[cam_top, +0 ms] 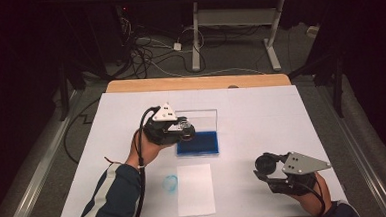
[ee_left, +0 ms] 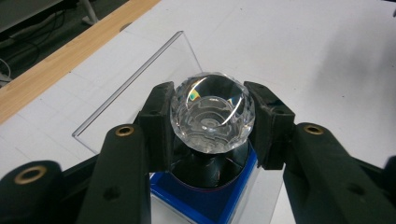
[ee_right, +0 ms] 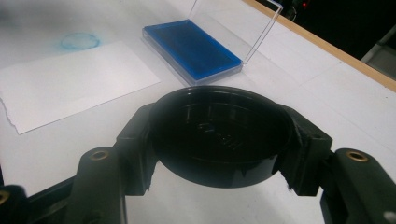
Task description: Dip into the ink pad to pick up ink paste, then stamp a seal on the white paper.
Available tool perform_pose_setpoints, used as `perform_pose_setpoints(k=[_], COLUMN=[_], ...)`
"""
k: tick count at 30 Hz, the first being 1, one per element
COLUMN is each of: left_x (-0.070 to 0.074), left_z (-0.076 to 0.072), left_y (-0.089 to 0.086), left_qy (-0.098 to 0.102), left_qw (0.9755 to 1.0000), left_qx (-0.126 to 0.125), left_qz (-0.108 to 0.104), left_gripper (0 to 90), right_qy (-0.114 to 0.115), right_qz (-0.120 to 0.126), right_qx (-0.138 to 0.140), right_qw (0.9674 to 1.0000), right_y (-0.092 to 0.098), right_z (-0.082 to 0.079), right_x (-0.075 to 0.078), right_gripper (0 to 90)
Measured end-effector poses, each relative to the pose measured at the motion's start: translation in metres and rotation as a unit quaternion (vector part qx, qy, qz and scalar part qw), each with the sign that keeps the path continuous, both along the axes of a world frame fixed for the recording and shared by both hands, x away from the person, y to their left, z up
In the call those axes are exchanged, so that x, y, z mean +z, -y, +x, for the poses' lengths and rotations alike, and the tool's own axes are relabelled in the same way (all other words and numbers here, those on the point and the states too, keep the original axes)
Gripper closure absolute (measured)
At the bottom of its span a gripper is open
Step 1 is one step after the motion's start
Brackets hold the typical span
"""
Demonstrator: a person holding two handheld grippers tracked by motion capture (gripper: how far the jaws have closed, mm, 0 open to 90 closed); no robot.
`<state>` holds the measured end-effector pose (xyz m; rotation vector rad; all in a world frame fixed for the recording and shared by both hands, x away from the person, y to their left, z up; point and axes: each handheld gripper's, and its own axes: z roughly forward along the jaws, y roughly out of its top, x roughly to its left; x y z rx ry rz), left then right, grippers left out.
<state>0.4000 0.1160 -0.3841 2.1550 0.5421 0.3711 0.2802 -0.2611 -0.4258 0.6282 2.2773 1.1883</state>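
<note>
Item: crystal-topped stamp (ee_left: 212, 116), a faceted clear knob on a dark round base.
Location: held just above the blue ink pad (ee_right: 191, 49), whose clear lid (ee_right: 236, 21) stands open behind it.
Left gripper (ee_left: 212, 123): clenched on the faceted knob, one jaw at each side.
Right gripper (ee_right: 219, 135): clamped around a round black cap (ee_right: 219, 133), held apart near the table's right front.
Handling: the knob looks hard, smooth and slippery, likely heavy for its size and prone to chipping; the flat-sided grip at its widest girth seems the safest hold.
Nearby: white paper sheet (cam_top: 195, 188) with a blue ring print (cam_top: 170, 183) beside it on the white table cover (cam_top: 261, 115).
Obscured: the stamp's printing face is hidden under its base; whether it touches the pad cannot be told.
</note>
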Motion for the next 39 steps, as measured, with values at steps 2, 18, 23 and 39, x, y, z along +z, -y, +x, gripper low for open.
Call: perform_pose_setpoints(k=[2, 18, 23, 39], left_x=[0.002, 0.001, -0.001, -0.010], left_z=[-0.002, -0.025, -0.032, -0.059], left_y=[0.000, -0.015, -0.021, -0.022], left_qy=[0.003, 0.006, 0.005, 0.015], left_qw=[1.0000, 0.9998, 0.9998, 0.9991], left_qx=[-0.002, -0.018, -0.019, -0.041], left_qz=[0.002, -0.001, -0.002, -0.001], left_gripper=[54.2, 54.2, 54.2, 54.2], right_qy=[0.000, -0.001, -0.006, -0.003], right_qz=[0.000, -0.003, -0.009, -0.008], right_qx=[0.000, -0.002, 0.002, 0.000], right_qw=[1.0000, 1.0000, 0.9999, 1.0000], right_y=[0.001, 0.000, -0.001, -0.002], right_z=[0.000, -0.002, -0.001, -0.001], right_x=[0.000, -0.001, -0.004, -0.003], right_gripper=[38.6, 38.6, 38.6, 38.6])
